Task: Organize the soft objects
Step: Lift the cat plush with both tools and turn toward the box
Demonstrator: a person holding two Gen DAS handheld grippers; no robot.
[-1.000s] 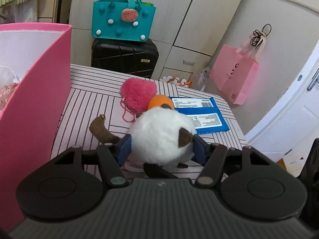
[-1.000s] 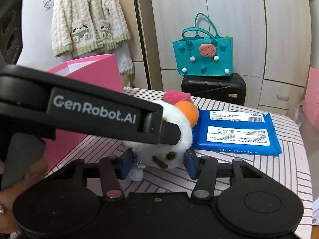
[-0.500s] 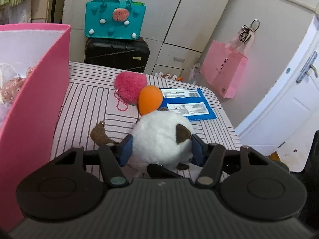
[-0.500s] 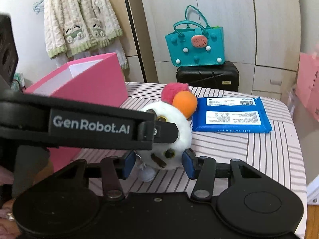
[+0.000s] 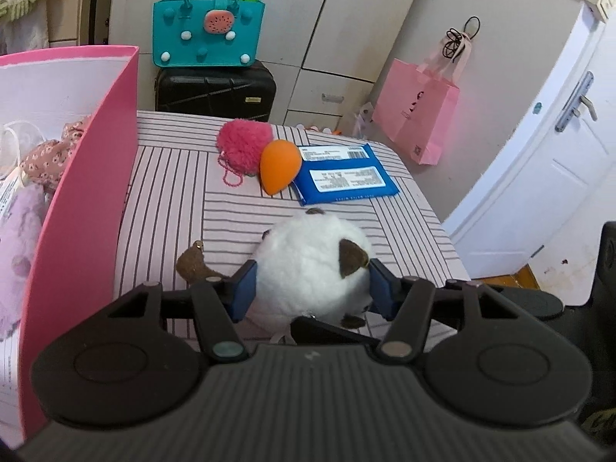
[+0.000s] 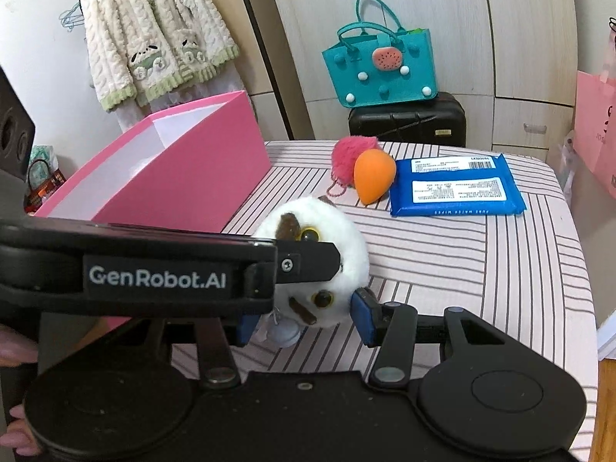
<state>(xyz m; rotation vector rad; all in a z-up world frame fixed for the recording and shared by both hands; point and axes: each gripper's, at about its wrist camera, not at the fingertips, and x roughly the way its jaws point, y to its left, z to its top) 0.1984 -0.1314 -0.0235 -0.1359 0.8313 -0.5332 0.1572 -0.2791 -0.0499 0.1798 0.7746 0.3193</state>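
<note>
A round white plush toy (image 5: 308, 261) with brown ears and yellow eyes (image 6: 338, 246) is held by both grippers at once, a little above the striped table (image 5: 173, 192). My left gripper (image 5: 310, 292) is shut on its sides with the blue pads pressing into the fur. My right gripper (image 6: 304, 319) is shut on its lower part, and the left gripper's arm (image 6: 154, 277) crosses in front. The open pink box (image 5: 77, 211) stands to the left with soft items inside. Further back lie a pink pompom (image 5: 242, 144), an orange egg-shaped sponge (image 5: 279, 165) and a blue wipes pack (image 5: 342, 179).
Behind the table a teal felt bag (image 6: 379, 65) sits on a black suitcase (image 6: 408, 119). A pink paper bag (image 5: 417, 119) hangs by a white door (image 5: 558, 161) on the right. A cream cardigan (image 6: 154, 34) hangs at the left. The person's hand (image 6: 15, 350) shows at the lower left.
Both grippers have drawn back and risen slightly with the plush toy held between them. The orange sponge and pompom, once partly hidden behind the toy, now show in full farther away.
</note>
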